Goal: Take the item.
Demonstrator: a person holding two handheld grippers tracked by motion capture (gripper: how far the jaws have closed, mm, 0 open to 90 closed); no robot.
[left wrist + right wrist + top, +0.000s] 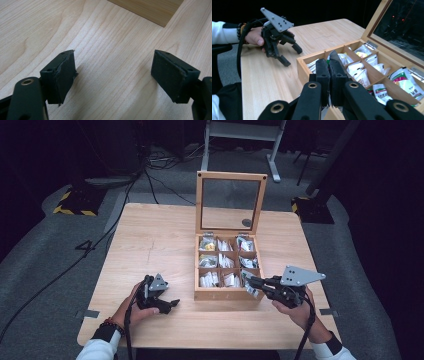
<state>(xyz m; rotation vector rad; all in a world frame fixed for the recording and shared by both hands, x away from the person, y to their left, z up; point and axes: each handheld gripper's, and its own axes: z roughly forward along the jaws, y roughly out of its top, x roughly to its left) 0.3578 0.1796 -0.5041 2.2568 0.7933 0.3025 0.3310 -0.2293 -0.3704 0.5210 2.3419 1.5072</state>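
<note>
1. Silver-foil sachet point(335, 58) is pinched edge-on between the pads of the right gripper point(329, 65); jaws fully together on it. The packet stands up out of the pads like a blade, long axis running away from the camera toward the box.
2. Position: in the high view the right gripper point(248, 281) sits at the box's 5 o'clock corner, tips over the near-right compartment. Sachet point(248, 288) hangs there, just above or at the front wall; can't say if it's clear of the rim, view is too small.
3. Key relation: from the pads, the compartments lie at 1–2 o'clock in the right gripper view. Right hand is the near one by far; left is well apart, off the box's 8 o'clock side.
4. Left gripper point(113, 72): jaws wide apart, nothing between them, bare wooden table point(50, 30) under the pads. In the high view it rests at about 7 o'clock point(170, 303).
5. Container: wooden box point(220, 295), glass lid point(231, 202) propped upright at the 12 o'clock edge. Nine cells, three by three, all holding tea-type sachets point(407, 80), white and silver mostly, some with colour print.
6. Judgement: the sachet is either being lifted out or dropped in; either way the move is along its long axis, straight over the near-right cell.
</note>
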